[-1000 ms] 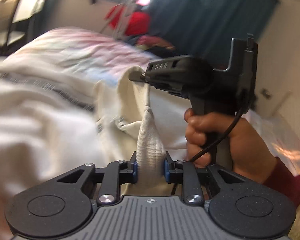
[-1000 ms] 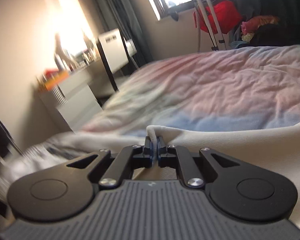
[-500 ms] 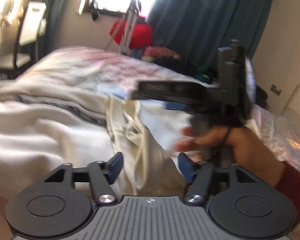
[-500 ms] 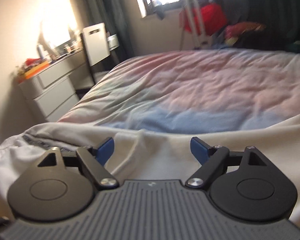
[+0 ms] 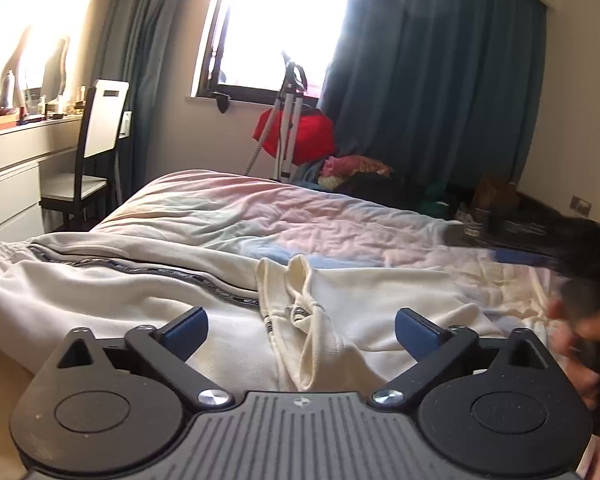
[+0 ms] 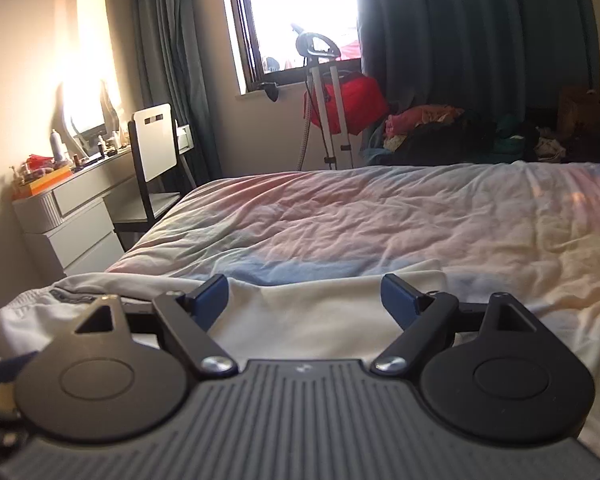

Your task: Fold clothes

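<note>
While spread across the near edge of the bed [image 6: 380,216], cream trousers [image 5: 380,312] lie flat on the pastel quilt [image 5: 236,216], dark striped side seam [image 5: 148,270] running toward the left. Bunched cuff [image 5: 300,312] sits crumpled at centre, just ahead of the left gripper [image 5: 300,326]. Left jaws opening, near full spread, blue pads clear of the fabric; cuff lies below and between them, not pinched. Right gripper [image 6: 305,294] above the same cream cloth in its own view; jaws wide apart, nothing gripped. In the left view, blurred at far right, with a hand [image 5: 576,344] on its handle. Beyond the bed: window [image 6: 300,12], dark curtains [image 5: 440,80], red bag [image 6: 352,102] on a stand, white chair [image 6: 154,152], grey dresser [image 6: 68,216] at left, clothes pile [image 6: 440,128] at the far side.
</note>
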